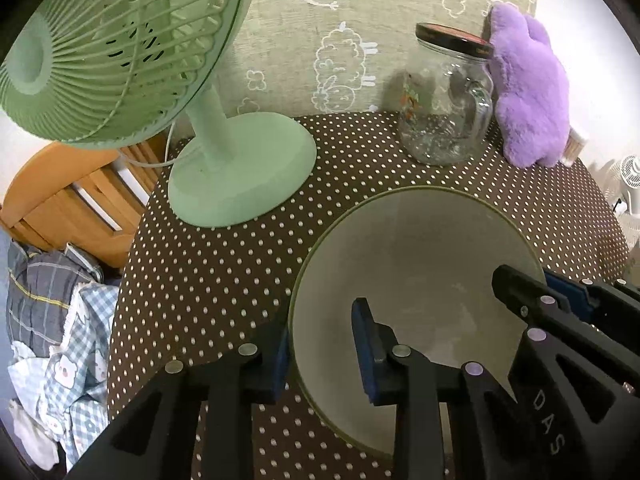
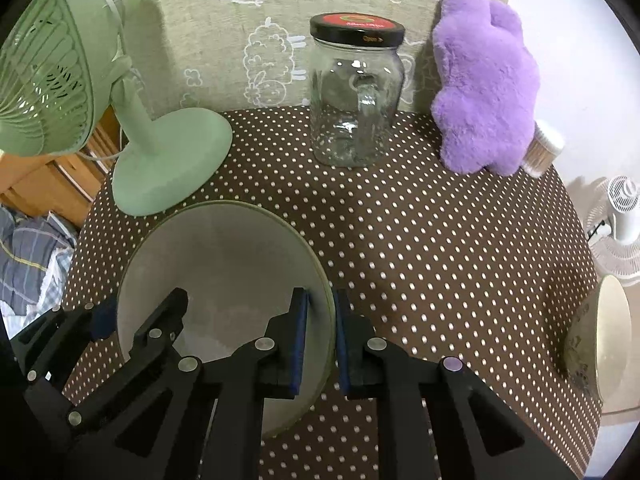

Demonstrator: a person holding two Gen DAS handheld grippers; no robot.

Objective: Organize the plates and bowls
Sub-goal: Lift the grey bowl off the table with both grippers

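With the left gripper and right gripper each clamped on opposite rims of the pale green-edged ceramic bowl, uneven lifting could tip it.

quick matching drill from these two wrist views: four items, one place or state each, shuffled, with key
Items
1. pale green-rimmed bowl
2. clear glass jar with black lid
3. purple plush toy
4. mint green desk fan

Places or states
A. leaning against the wall at the table's back right
B. standing at the table's back left
C. rim clamped by the left gripper and the right gripper
D. upright at the back between fan and plush, lid on

Pairs: 1-C, 2-D, 3-A, 4-B
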